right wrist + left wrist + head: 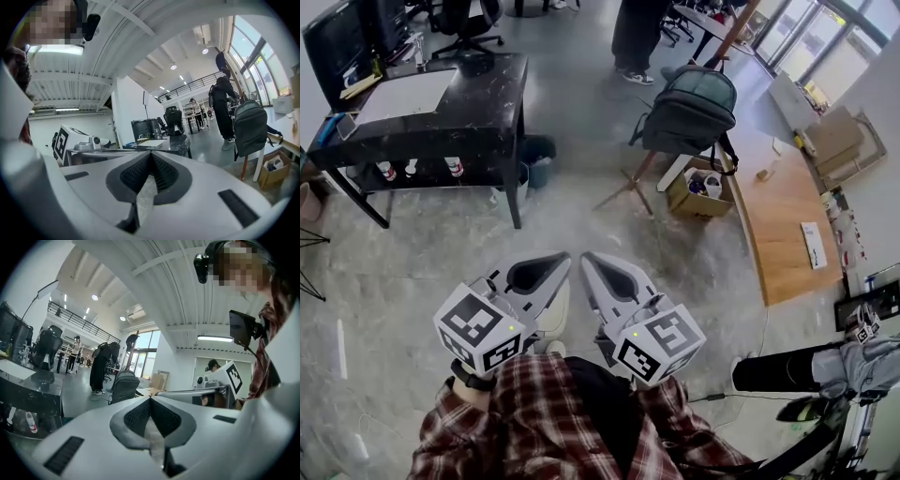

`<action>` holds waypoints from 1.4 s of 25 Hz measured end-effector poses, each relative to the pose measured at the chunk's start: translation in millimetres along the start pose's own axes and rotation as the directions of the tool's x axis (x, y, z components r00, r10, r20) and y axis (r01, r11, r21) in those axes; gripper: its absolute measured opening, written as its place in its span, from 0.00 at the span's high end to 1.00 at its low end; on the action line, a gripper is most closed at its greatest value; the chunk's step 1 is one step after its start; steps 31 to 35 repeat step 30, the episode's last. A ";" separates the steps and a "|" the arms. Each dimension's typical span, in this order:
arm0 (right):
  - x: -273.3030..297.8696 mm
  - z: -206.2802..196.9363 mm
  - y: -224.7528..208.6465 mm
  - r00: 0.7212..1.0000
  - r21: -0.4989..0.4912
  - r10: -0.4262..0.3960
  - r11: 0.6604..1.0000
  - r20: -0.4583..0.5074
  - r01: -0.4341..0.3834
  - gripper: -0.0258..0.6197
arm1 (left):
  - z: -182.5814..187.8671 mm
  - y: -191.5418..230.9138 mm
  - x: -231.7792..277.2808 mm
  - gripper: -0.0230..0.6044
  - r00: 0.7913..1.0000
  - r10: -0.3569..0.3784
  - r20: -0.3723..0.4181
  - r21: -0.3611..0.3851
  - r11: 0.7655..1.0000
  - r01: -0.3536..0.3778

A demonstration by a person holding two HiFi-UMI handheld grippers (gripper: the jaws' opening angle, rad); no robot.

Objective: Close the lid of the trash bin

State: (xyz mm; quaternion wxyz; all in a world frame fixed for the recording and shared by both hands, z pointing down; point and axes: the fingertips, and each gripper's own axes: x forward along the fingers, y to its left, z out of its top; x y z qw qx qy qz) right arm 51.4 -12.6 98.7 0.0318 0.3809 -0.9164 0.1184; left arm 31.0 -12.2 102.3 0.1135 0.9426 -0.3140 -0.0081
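You hold both grippers close to your chest, side by side and pointing toward 12 o'clock. The left gripper [553, 262] has its fingers [138, 417] pressed together at the tips with nothing between them. The right gripper [592, 264] is the same, with its fingers [164, 174] closed on nothing.

The trash bin [536, 152] stands on the floor at 12 o'clock from your left gripper, well apart from both grippers. It is just beside the right-hand leg of the black counter [478, 103], which lies at 11 o'clock. From here you cannot tell how the bin's lid sits.

At 1 o'clock a grey backpack [692, 108] hangs on a wooden stand, with an open cardboard box [698, 192] on the floor just beneath it.
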 end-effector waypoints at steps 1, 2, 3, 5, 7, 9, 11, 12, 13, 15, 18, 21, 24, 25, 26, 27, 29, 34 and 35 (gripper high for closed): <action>-0.3 1.1 0.8 1.000 -0.004 0.001 1.000 0.002 -0.001 0.94 | 0.8 -0.7 -0.7 0.94 1.000 -0.003 0.004 -0.001 1.000 0.003; 0.0 1.9 1.6 1.000 -0.007 0.001 1.000 0.003 -0.001 0.94 | 1.5 -0.6 -1.7 0.94 1.000 -0.004 0.006 -0.002 1.000 0.004; 0.8 2.4 2.3 1.000 -0.009 0.002 1.000 0.003 -0.002 0.94 | 2.1 0.2 -2.8 0.94 1.000 -0.004 0.007 -0.002 1.000 0.004; 3.3 2.2 3.0 1.000 -0.009 0.006 1.000 0.001 -0.006 0.94 | 3.4 2.5 -4.4 0.94 1.000 -0.002 0.010 -0.004 1.000 0.002; 5.8 0.5 2.9 1.000 -0.006 0.007 1.000 -0.003 -0.007 0.94 | 3.9 4.7 -5.3 0.94 1.000 -0.001 0.014 -0.012 1.000 0.002; 8.7 -1.7 3.5 1.000 0.000 0.008 1.000 -0.008 -0.008 0.94 | 3.4 7.2 -6.4 0.94 1.000 -0.001 0.013 -0.016 1.000 0.001; 11.4 -3.5 5.0 1.000 0.006 0.009 1.000 -0.012 -0.009 0.94 | 3.2 9.5 -8.0 0.94 1.000 0.000 0.010 -0.018 1.000 0.000; 12.3 -4.0 5.6 1.000 0.010 0.009 1.000 -0.014 -0.008 0.94 | 3.6 10.3 -8.8 0.94 1.000 0.000 0.009 -0.019 1.000 0.000; 12.8 -4.1 5.9 1.000 0.013 0.008 1.000 -0.015 -0.008 0.94 | 4.4 10.9 -9.2 0.94 1.000 -0.001 0.010 -0.021 1.000 0.001; 13.1 -3.8 6.1 1.000 0.019 0.007 1.000 -0.017 -0.007 0.94 | 6.2 11.8 -10.1 0.94 1.000 0.000 0.013 -0.030 1.000 0.001; 13.6 -6.3 5.8 1.000 0.024 0.005 1.000 -0.016 -0.004 0.94 | 5.5 12.7 -12.6 0.94 1.000 -0.001 0.017 -0.036 0.999 0.001; 16.4 -8.9 6.7 1.000 0.029 0.004 1.000 -0.025 -0.003 0.94 | 4.2 14.6 -15.1 0.94 1.000 -0.005 0.012 -0.040 0.999 0.005; 20.8 -7.2 10.2 0.999 0.032 0.009 0.999 -0.031 -0.008 0.94 | 5.0 18.5 -18.4 0.94 1.000 -0.004 0.007 -0.053 0.999 0.004; 21.8 -6.8 10.7 0.999 0.031 0.010 0.999 -0.031 -0.009 0.94 | 4.9 19.5 -19.1 0.94 1.000 -0.003 0.007 -0.054 0.999 0.004; 22.6 -6.8 11.0 0.999 0.031 0.011 0.999 -0.031 -0.010 0.94 | 4.5 20.0 -19.7 0.94 1.000 -0.003 0.006 -0.054 0.999 0.003; 23.1 -7.2 11.3 0.999 0.030 0.013 0.999 -0.031 -0.012 0.94 | 3.8 20.4 -20.4 0.94 1.000 -0.002 0.005 -0.053 0.999 0.002; 24.0 -9.1 12.5 0.999 0.029 0.017 0.999 -0.033 -0.016 0.94 | 1.7 20.9 -22.0 0.94 1.000 0.001 0.004 -0.054 0.999 -0.001; 24.5 -10.2 13.2 0.999 0.028 0.020 0.999 -0.035 -0.019 0.94 | 0.6 21.1 -23.0 0.94 1.000 0.003 0.003 -0.055 0.998 -0.002; 24.5 -10.2 13.2 0.999 0.028 0.020 0.999 -0.035 -0.019 0.94 | 0.6 21.1 -23.0 0.94 1.000 0.003 0.003 -0.055 0.998 -0.002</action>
